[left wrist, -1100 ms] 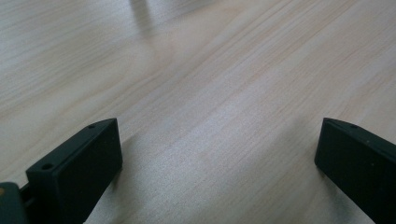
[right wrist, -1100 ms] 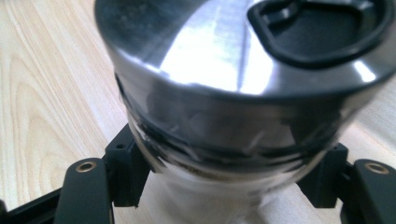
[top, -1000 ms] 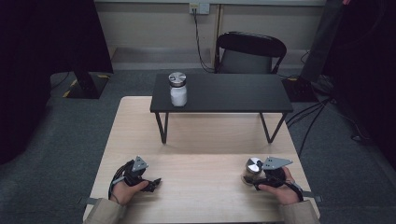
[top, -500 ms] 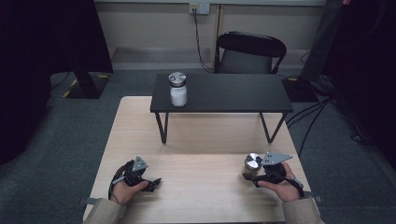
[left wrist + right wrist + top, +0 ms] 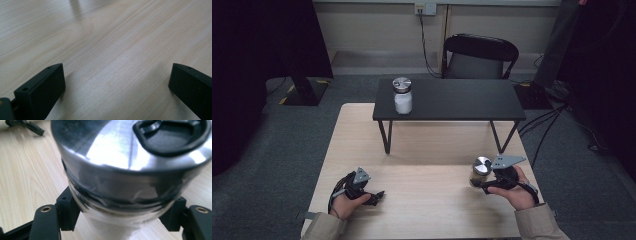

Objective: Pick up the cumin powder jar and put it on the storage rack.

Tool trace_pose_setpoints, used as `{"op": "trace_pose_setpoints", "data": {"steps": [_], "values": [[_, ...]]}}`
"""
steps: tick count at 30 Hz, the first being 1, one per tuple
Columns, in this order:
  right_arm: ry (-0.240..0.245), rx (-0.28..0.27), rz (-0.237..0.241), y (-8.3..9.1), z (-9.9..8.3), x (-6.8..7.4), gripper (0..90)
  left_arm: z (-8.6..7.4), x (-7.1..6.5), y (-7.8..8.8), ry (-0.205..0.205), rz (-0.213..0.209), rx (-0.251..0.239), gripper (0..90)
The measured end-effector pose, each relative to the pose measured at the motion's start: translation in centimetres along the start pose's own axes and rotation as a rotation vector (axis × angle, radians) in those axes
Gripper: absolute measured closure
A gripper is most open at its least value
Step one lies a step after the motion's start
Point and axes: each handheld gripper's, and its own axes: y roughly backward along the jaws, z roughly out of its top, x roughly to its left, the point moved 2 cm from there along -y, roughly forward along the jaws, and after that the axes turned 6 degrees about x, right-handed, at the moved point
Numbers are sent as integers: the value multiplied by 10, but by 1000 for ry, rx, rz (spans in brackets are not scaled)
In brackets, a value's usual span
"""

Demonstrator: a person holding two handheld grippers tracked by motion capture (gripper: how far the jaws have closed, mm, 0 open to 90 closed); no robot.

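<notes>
Right tool (image 5: 486, 183), at about 4 o'clock on the wooden surface (image 5: 432, 145), is grasping a jar (image 5: 480, 172) with a shiny metal lid (image 5: 130, 143); in the right gripper view its two black jaws are pressing on the jar's glass body just under the lid band, one on each side. The jar is standing upright in the grip, close to the surface's right edge, with pale contents showing through the glass low down. Left tool (image 5: 371, 196), at about 8 o'clock, is lying released on the surface, its jaws standing wide apart over bare wood in the left gripper view and enclosing nothing.

Handling, as a judgement: the jar is looking stiff and breakable, its glass wall smooth and likely slippery, and, being at least partly filled, it is probably moderately heavy for its size. The metal lid is offering no purchase from the side, since its rim is rounded and polished. The best hold is the one being used: across the body just below the lid, where the lid band is acting as a stop against slipping down. Keeping it upright is looking advisable. A second, similar jar (image 5: 402, 95) with white contents is standing at about 11 o'clock on the small black table (image 5: 462, 102) beyond.
</notes>
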Motion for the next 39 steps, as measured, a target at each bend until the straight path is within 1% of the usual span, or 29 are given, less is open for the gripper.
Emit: {"op": "trace_pose_setpoints", "data": {"steps": [13, 16, 23, 27, 30, 39], "values": [[15, -9, 8, 12, 31, -5, 306, 0, 0, 0, 0, 0, 0, 0], [24, -11, 0, 16, 40, -5, 306, 0, 0, 0, 0, 0, 0, 0], [40, -11, -2, 24, 59, -7, 306, 0, 0, 0, 0, 0, 1, 0], [47, -9, 0, 25, 68, -8, 306, 0, 0, 0, 0, 0, 0, 0], [41, -13, 0, 26, 75, -9, 306, 0, 0, 0, 0, 0, 0, 0], [61, -13, 0, 29, 99, -13, 306, 0, 0, 0, 0, 0, 0, 0]]}}
